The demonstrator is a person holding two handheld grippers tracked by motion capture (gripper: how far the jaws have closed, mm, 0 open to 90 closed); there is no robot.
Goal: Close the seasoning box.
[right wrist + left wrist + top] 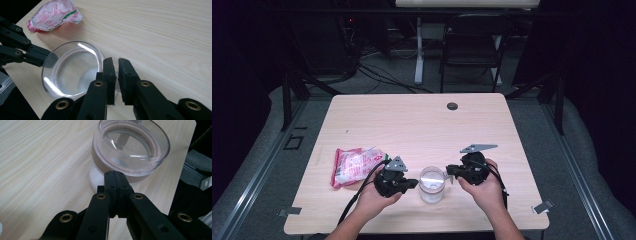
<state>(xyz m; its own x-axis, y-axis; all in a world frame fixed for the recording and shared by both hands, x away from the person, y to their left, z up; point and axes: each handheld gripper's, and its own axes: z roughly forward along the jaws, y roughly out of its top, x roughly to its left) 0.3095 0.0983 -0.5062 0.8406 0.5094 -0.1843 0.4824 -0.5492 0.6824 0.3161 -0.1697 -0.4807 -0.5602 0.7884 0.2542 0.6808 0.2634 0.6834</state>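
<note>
**Between two grippers, a clear jar near the table's front edge**

At the jar's left side, the left gripper (115,173) has its jaws pressed fully together, tips against the glass jar (432,184). Opposite, the right gripper (117,75) shows a narrow gap at the jar's rim. A pink-and-white packet (354,165) lies farther left on the wooden table (422,125).

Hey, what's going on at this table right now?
A person holds a gripper in each hand on either side of a clear glass jar near the table's front edge. The left gripper is shut, its tip against the jar's side with nothing between its fingers. The right gripper sits by the rim, a thin gap between its fingers; what it pinches, if anything, is unclear. A crumpled pink packet lies to the left.
</note>
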